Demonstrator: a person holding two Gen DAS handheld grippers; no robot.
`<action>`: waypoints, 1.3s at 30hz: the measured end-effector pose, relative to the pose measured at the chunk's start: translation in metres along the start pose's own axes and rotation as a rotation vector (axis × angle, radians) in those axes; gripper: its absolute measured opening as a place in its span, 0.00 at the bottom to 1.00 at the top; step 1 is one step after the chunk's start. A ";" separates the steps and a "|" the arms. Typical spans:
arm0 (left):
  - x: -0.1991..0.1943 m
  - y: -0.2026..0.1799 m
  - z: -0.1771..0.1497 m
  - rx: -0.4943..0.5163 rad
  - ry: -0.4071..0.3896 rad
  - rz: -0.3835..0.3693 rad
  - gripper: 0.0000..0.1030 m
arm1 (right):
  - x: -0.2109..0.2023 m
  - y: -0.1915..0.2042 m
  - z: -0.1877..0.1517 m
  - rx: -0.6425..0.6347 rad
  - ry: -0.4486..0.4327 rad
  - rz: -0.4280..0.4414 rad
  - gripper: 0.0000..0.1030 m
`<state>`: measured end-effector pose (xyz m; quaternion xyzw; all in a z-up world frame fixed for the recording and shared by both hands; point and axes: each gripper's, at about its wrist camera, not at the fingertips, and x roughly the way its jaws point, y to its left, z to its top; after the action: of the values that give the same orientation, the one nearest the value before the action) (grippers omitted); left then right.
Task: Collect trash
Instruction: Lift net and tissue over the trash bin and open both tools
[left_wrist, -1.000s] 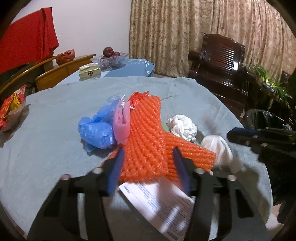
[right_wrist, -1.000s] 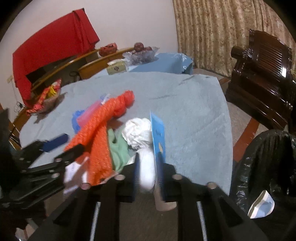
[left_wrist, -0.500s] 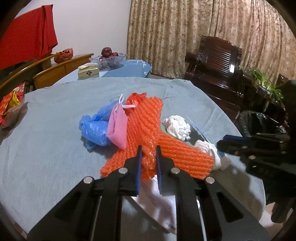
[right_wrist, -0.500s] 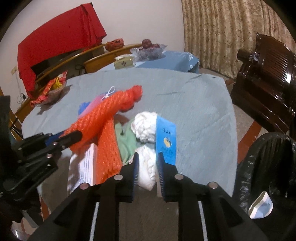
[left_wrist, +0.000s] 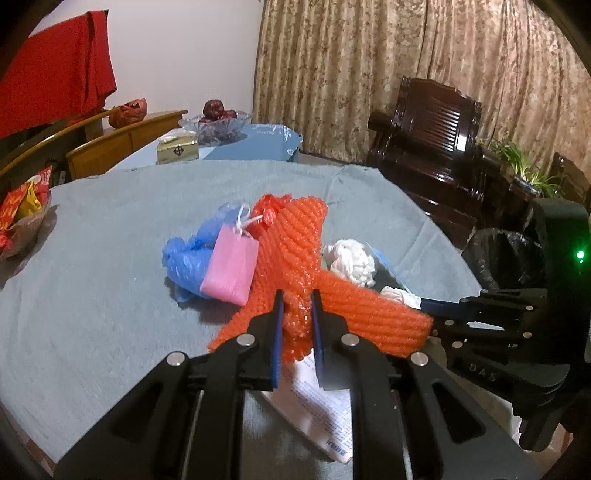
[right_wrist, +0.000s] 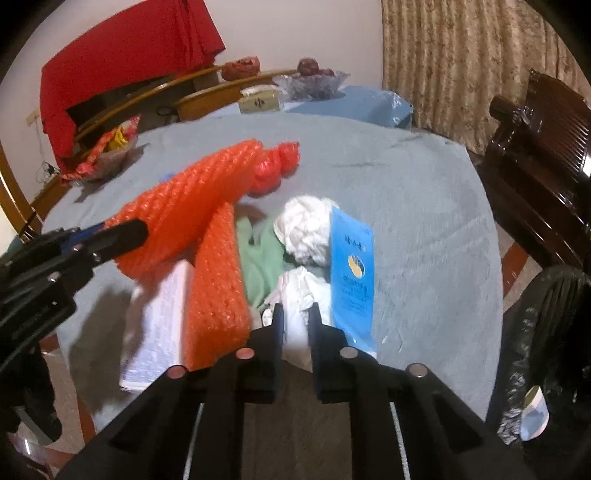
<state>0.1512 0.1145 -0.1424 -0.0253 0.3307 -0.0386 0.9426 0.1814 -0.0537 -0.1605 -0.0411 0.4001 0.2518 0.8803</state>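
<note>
A trash pile lies on the grey-blue table cloth (left_wrist: 92, 266). My left gripper (left_wrist: 297, 301) is shut on an orange foam net (left_wrist: 291, 251), which lifts off the table in the right wrist view (right_wrist: 192, 206). My right gripper (right_wrist: 294, 314) is shut on a crumpled white tissue (right_wrist: 301, 291). Beside it stand a blue packet (right_wrist: 351, 273), a second white tissue wad (right_wrist: 306, 225), a green cloth (right_wrist: 258, 258) and a second orange net (right_wrist: 218, 291). A blue plastic bag (left_wrist: 184, 258), a pink pouch (left_wrist: 231, 267) and a printed paper sheet (left_wrist: 325, 410) also lie there.
A black-lined trash bin (right_wrist: 546, 354) stands right of the table, also in the left wrist view (left_wrist: 506, 258). A snack bowl (left_wrist: 22, 218) sits at the table's left edge. A dark wooden chair (left_wrist: 424, 140) and a side table with a fruit bowl (left_wrist: 216, 122) stand behind.
My left gripper closed on the orange foam net and lifted its end. My right gripper stayed shut on the white tissue and drew it toward the near edge.
</note>
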 end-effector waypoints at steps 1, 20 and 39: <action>-0.003 -0.001 0.002 -0.001 -0.009 -0.002 0.12 | -0.005 -0.001 0.002 0.005 -0.014 0.004 0.12; -0.070 -0.060 0.045 0.035 -0.137 -0.097 0.12 | -0.132 -0.025 0.033 0.063 -0.275 -0.063 0.12; -0.042 -0.185 0.036 0.179 -0.077 -0.347 0.12 | -0.218 -0.139 -0.039 0.270 -0.299 -0.337 0.12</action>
<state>0.1303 -0.0656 -0.0751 0.0004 0.2805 -0.2287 0.9322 0.1002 -0.2746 -0.0470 0.0481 0.2829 0.0491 0.9567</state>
